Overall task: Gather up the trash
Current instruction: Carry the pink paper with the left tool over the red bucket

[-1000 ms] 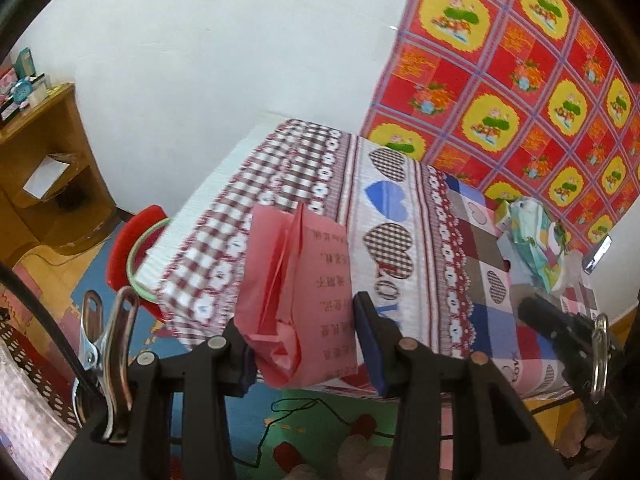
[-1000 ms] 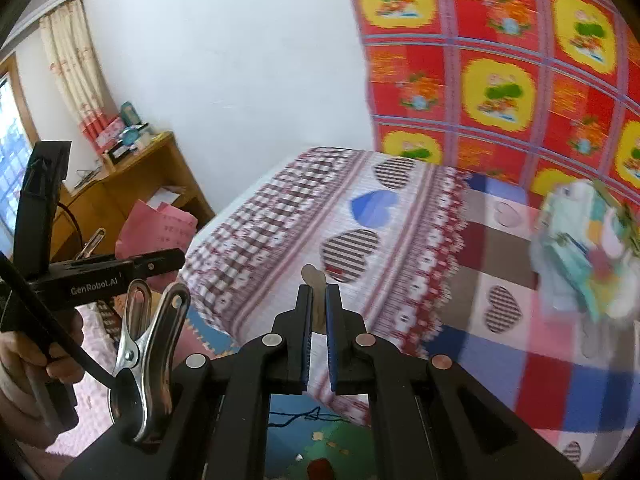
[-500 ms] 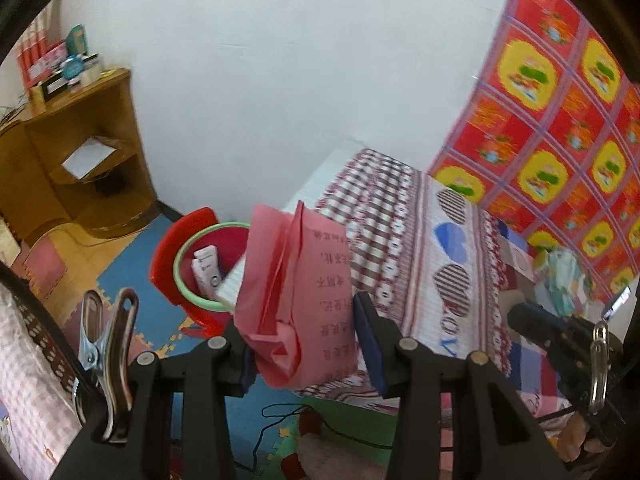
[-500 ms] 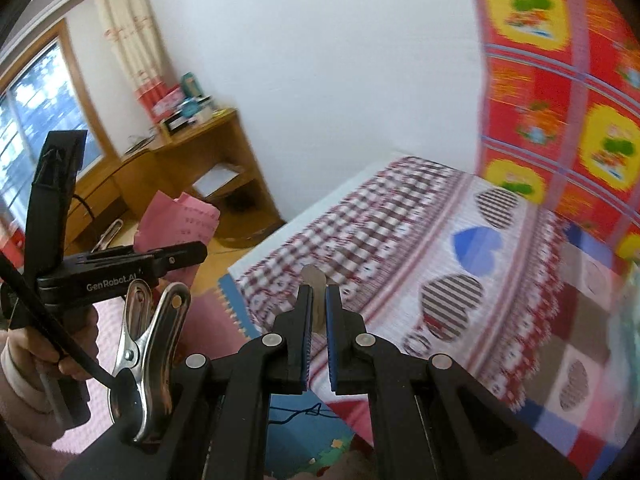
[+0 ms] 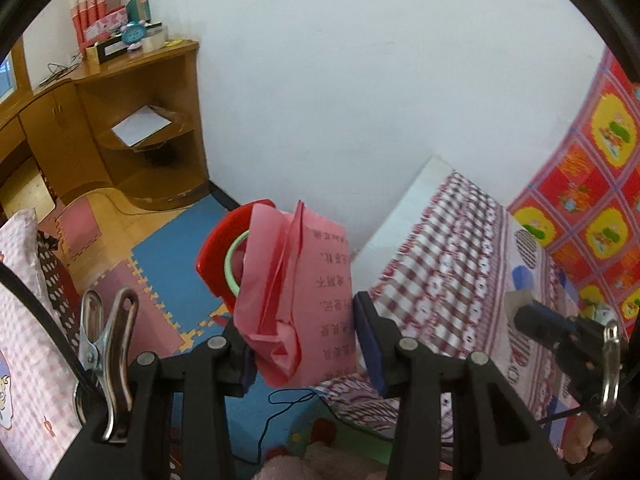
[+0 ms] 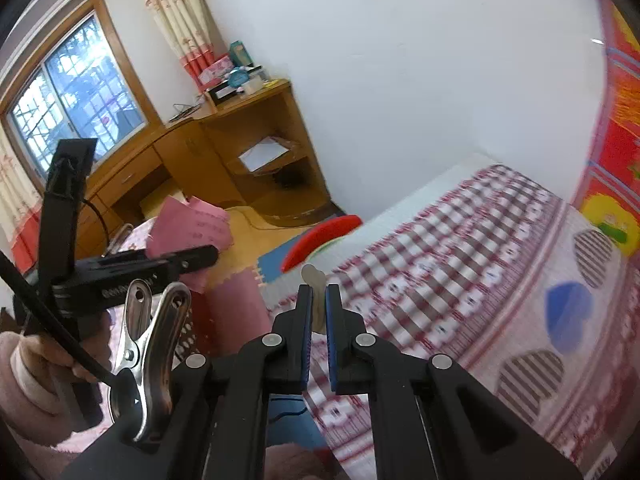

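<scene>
My left gripper (image 5: 304,340) is shut on a crumpled pink paper (image 5: 296,300) with printed characters, which stands up between the pads. Just behind the paper sits a red trash bin (image 5: 212,252) with a green inner rim, on the floor at the corner of the bed. My right gripper (image 6: 316,300) is shut on a small pale flat scrap (image 6: 314,280) that pokes out past its tips. The right wrist view shows the left gripper (image 6: 200,256) with the pink paper (image 6: 192,224) at the left, and the red bin (image 6: 320,236) half hidden behind the bed edge.
A bed (image 5: 460,280) with a red-checked sheet fills the right side. A wooden desk with shelves (image 5: 132,128) stands against the wall at the left. Blue and pink foam mats (image 5: 168,256) cover the floor, with a blue cord (image 5: 288,400) below the gripper. A hand (image 6: 36,376) holds the left gripper.
Both views have swung left, from the bed toward the desk corner. The red bin has come further into view behind the pink paper. Both grips are unchanged.
</scene>
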{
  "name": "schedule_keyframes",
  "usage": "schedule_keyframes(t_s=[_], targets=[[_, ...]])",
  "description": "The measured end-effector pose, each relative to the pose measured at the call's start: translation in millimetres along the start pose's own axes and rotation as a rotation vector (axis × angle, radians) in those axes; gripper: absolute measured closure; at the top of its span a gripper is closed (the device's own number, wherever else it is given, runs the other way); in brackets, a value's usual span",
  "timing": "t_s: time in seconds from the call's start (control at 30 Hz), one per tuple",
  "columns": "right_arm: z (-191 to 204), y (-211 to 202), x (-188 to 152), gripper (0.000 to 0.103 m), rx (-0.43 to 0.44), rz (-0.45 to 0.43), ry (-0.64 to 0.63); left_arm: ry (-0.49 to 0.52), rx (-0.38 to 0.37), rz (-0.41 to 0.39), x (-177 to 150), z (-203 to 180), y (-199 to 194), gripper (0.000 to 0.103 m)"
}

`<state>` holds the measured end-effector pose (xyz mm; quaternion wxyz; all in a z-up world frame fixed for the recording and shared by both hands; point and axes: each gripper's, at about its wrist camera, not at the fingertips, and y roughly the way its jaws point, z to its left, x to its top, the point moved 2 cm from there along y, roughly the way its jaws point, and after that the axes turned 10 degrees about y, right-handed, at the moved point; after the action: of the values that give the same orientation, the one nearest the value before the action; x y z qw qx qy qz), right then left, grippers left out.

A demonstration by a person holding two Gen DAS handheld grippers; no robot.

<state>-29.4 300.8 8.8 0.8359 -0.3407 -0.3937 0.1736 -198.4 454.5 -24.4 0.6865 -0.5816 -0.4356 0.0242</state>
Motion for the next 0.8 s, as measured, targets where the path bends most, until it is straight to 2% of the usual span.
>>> schedule_keyframes(t_s=[0.17,0.37,0.8], targets=[[18,32,20,0.096,0.017,0.021,-0.006,-0.022,0.0,-0.014,13,27,16,0.059],[36,71,39,0.095,0.0,0.027,0.041,0.011,-0.054,0.017,26,57,53,0.059],[53,159,86,0.095,-0.111,0.052,0.156,0.101,-0.168,0.121,48,99,146,0.059]])
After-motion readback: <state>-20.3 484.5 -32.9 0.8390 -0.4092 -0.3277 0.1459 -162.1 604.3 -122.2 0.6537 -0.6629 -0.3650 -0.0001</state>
